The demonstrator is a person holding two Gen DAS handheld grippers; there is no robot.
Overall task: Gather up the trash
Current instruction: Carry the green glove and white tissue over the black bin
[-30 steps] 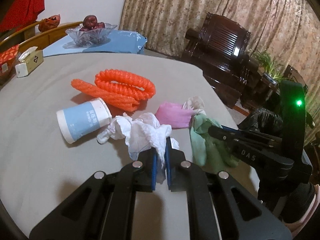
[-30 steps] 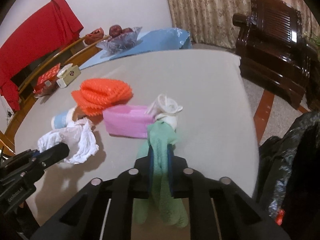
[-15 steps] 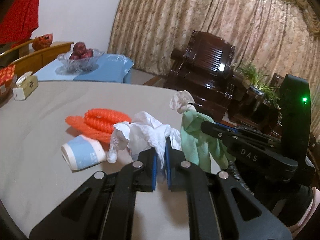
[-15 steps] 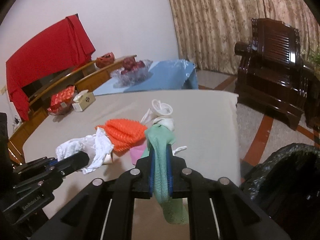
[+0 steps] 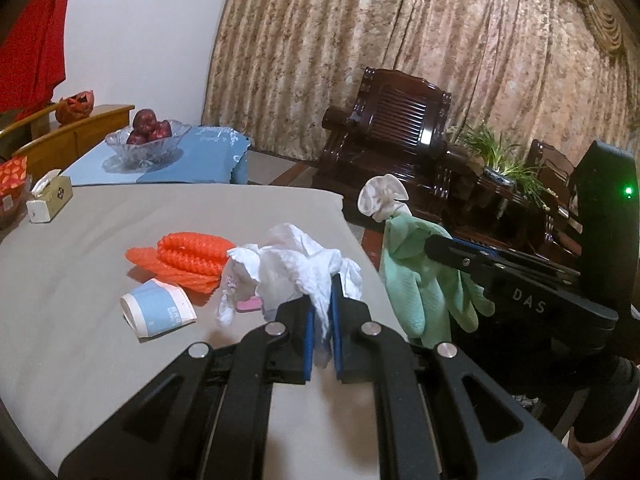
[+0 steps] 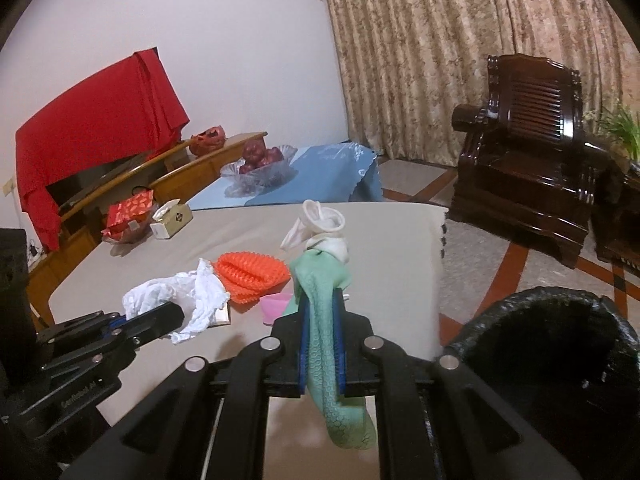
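Observation:
My left gripper (image 5: 320, 312) is shut on a crumpled white tissue (image 5: 292, 268) and holds it above the grey table (image 5: 80, 240). My right gripper (image 6: 320, 320) is shut on a green rubber glove (image 6: 324, 292) with a white cuff (image 6: 320, 220); the glove hangs off the table surface. In the left wrist view the glove (image 5: 416, 280) hangs to the right of the tissue. An orange foam net (image 5: 184, 256), a blue-and-white paper cup (image 5: 158, 312) and a pink scrap (image 6: 276, 306) lie on the table. A black trash bag (image 6: 560, 344) gapes open at the lower right.
A tissue box (image 5: 48, 200) and a red packet (image 6: 128, 216) sit at the table's far left. A glass fruit bowl (image 5: 148, 140) stands on a blue-covered side table. A dark wooden armchair (image 6: 528, 136) and potted plant (image 5: 504, 160) stand beyond the table edge.
Both grippers have lifted from the table with their loads: the tissue and the green glove have risen clear of the surface. The view has tilted up and the trash bag has come closer on the right.

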